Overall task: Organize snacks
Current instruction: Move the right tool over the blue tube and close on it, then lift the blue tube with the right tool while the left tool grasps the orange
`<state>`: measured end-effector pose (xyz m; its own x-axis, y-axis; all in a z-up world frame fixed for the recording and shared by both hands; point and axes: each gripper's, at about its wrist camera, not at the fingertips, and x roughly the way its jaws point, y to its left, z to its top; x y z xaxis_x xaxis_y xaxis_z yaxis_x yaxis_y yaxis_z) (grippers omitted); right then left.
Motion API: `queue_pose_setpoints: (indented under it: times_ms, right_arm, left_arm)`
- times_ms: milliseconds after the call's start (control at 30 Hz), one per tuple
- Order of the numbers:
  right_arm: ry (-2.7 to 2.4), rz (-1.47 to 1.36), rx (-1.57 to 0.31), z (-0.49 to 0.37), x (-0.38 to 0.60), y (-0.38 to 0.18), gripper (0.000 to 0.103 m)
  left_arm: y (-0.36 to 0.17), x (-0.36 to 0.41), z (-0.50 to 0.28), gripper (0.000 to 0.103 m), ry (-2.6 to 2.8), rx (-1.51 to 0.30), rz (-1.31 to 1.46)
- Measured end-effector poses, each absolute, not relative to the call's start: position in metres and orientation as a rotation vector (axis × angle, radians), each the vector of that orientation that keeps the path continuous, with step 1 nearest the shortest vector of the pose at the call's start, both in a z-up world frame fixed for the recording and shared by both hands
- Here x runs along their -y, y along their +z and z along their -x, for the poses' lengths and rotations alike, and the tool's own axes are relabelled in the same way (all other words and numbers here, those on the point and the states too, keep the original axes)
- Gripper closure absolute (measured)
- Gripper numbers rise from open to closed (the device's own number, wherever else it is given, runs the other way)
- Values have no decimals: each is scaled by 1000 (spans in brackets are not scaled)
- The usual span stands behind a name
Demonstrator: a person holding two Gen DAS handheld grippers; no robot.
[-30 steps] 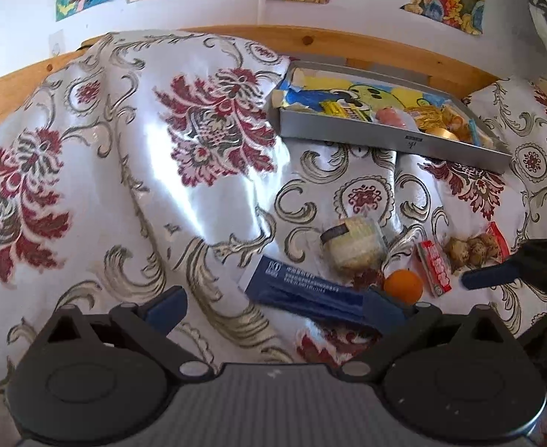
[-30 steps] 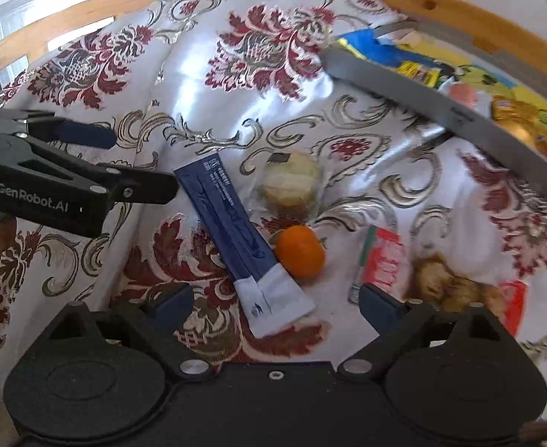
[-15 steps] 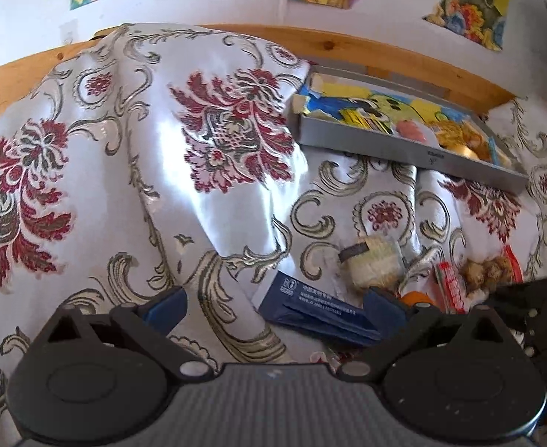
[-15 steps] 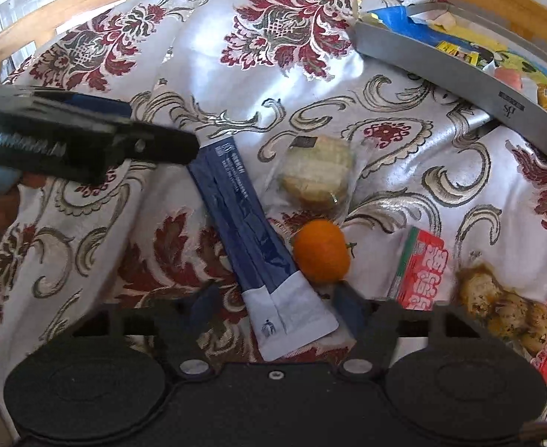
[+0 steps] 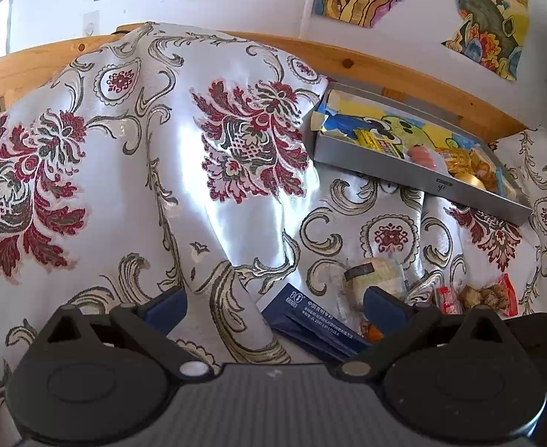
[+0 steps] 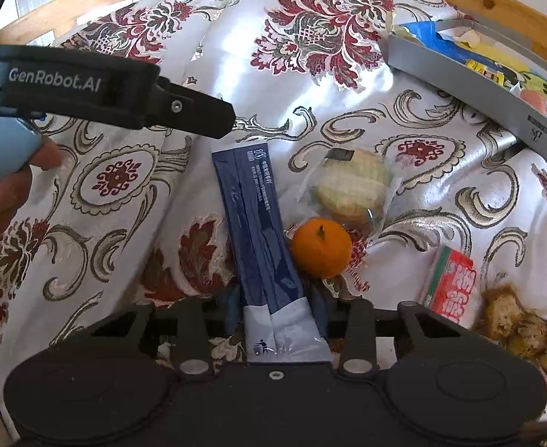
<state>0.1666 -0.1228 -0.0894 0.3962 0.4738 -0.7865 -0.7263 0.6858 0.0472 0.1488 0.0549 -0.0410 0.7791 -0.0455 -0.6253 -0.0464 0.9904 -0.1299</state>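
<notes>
The right gripper [image 6: 275,314] has its fingers [image 6: 320,313] closed in against the white end of the blue packet [image 6: 258,231], one on each side, clamping it where it lies on the floral cloth [image 6: 310,74]. An orange [image 6: 321,247] touches the packet's right edge; a wrapped cake [image 6: 351,186] sits just behind the orange. Further right lie a red packet [image 6: 454,285] and a bag of brown snacks [image 6: 522,329]. The grey tray [image 6: 470,82], already holding colourful snacks, rests at the far right against the wooden rail [image 5: 403,70]. The left gripper [image 5: 273,303] hovers above the cloth, fingers [image 5: 165,303] wide apart and empty, left of the packet.
</notes>
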Motion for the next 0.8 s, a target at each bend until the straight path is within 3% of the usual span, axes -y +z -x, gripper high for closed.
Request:
queue_pose_setpoints:
  times_ms: [400, 800]
  right_arm:
    - [610, 673, -710, -121, 135, -74, 73]
    - [455, 619, -630, -127, 166, -46, 74]
  left_arm:
    - [-41, -49, -144, 1, -40, -666, 151]
    - [-51, -27, -138, 0, -103, -682, 57]
